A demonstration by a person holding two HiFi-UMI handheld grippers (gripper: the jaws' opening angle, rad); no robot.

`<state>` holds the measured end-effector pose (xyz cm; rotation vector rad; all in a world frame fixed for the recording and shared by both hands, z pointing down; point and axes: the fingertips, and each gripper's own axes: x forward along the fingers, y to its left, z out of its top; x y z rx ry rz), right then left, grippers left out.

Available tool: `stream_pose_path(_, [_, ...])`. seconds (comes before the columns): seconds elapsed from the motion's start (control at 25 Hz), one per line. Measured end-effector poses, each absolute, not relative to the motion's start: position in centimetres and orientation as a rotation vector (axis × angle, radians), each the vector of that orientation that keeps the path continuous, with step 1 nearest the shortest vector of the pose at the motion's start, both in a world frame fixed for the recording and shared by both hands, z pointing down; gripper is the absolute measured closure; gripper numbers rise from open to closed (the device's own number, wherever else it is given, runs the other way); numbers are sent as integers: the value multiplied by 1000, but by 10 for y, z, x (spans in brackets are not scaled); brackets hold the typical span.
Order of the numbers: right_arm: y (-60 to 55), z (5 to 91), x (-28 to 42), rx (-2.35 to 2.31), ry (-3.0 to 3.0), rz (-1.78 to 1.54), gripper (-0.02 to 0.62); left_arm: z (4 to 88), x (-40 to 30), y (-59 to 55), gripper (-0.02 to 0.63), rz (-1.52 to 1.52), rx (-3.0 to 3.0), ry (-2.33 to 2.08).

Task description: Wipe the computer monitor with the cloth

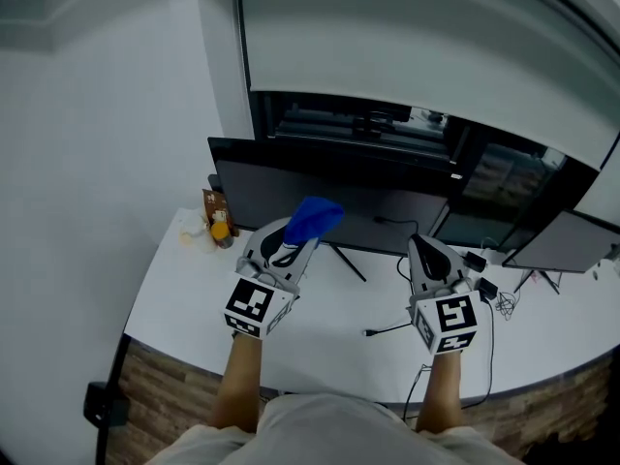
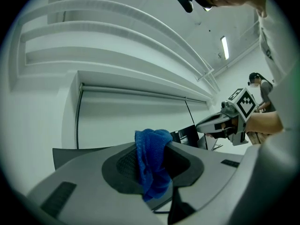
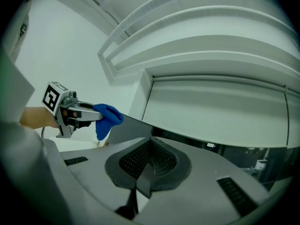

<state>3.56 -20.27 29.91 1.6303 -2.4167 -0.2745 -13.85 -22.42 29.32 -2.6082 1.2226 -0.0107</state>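
Observation:
A dark, switched-off computer monitor (image 1: 387, 197) stands on the white desk (image 1: 329, 342), its screen facing me. My left gripper (image 1: 302, 232) is shut on a blue cloth (image 1: 314, 218), held just in front of the lower left part of the screen. In the left gripper view the blue cloth (image 2: 152, 161) is bunched between the jaws. My right gripper (image 1: 424, 250) hovers over the desk to the right, near the screen's lower right. Its jaws are shut with nothing between them, as the right gripper view shows, where the left gripper (image 3: 89, 116) and the cloth (image 3: 107, 118) also appear.
A small bottle and a brown box (image 1: 219, 219) stand at the desk's far left by the monitor. Black cables and plugs (image 1: 489, 284) lie at the right. A second monitor (image 1: 567, 240) stands at the far right. A wall rises at the left.

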Motion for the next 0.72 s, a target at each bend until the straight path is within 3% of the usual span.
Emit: stream_pose_path(0.72, [-205,311,33,1619,-2429,-226,581,311,-123,-224,477,-60,-2655,1206])
